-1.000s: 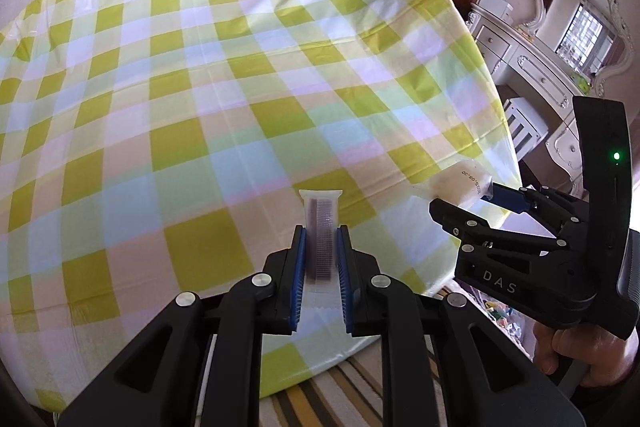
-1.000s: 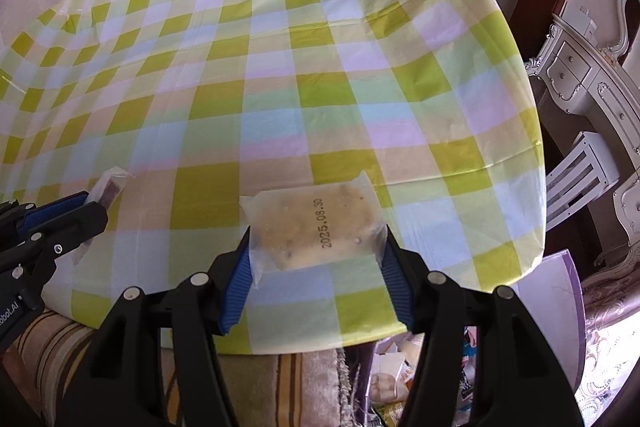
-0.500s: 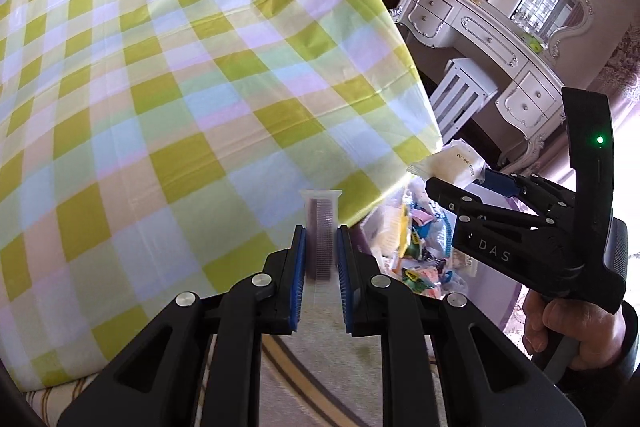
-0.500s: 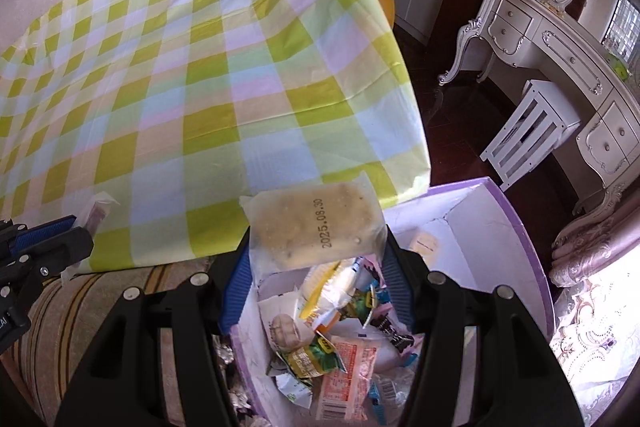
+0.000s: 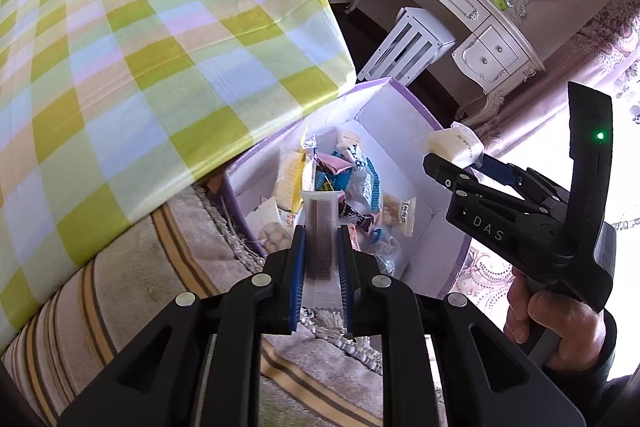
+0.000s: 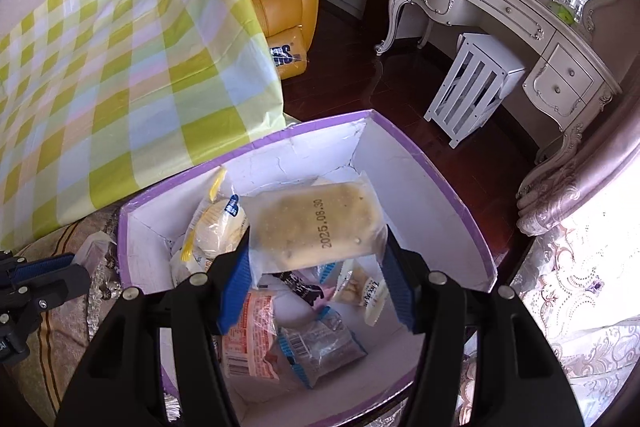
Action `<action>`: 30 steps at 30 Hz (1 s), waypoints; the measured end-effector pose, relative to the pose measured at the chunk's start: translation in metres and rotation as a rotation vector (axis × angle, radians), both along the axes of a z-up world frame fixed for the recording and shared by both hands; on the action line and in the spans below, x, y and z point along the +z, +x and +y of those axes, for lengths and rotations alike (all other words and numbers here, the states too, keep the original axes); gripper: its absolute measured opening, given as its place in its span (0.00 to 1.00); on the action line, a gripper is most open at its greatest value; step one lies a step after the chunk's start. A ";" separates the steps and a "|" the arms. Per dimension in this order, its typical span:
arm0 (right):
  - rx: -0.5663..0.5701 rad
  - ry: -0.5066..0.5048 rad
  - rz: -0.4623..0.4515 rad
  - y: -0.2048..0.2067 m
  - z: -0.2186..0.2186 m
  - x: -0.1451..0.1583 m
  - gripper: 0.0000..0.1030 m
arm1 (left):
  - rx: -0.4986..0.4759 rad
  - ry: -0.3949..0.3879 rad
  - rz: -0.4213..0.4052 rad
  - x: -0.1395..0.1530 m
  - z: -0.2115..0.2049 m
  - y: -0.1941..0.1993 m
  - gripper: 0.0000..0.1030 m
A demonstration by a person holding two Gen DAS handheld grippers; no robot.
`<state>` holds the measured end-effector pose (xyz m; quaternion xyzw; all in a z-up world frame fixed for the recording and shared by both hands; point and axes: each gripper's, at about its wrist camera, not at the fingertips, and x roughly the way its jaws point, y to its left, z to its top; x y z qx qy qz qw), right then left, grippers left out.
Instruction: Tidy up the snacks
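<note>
A narrow clear packet with a dark strip point(image 5: 322, 239) is clamped between the blue pads of the left gripper point(image 5: 321, 259), its jaws drawn close together above the near rim of the purple-edged box point(image 6: 436, 171). A pale packet stamped 2025.08.30 point(image 6: 316, 223) is pinched by the right gripper point(image 6: 316, 287), its jaws spread wide, over the box interior. Loose snack packs point(image 6: 280, 331) are piled inside. The checked tablecloth point(image 5: 140, 47) is seen at ten o'clock.

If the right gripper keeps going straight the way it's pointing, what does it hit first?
Probably the snack packets piled in the purple-rimmed box. The right gripper, shut on its dated packet, points down into it; depth is unclear.
</note>
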<state>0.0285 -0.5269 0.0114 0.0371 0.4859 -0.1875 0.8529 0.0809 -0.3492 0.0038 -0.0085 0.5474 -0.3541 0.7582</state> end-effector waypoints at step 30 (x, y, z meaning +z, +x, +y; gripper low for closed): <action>-0.121 0.004 0.004 -0.064 0.012 0.020 0.70 | 0.081 0.006 0.002 0.007 0.022 -0.061 0.81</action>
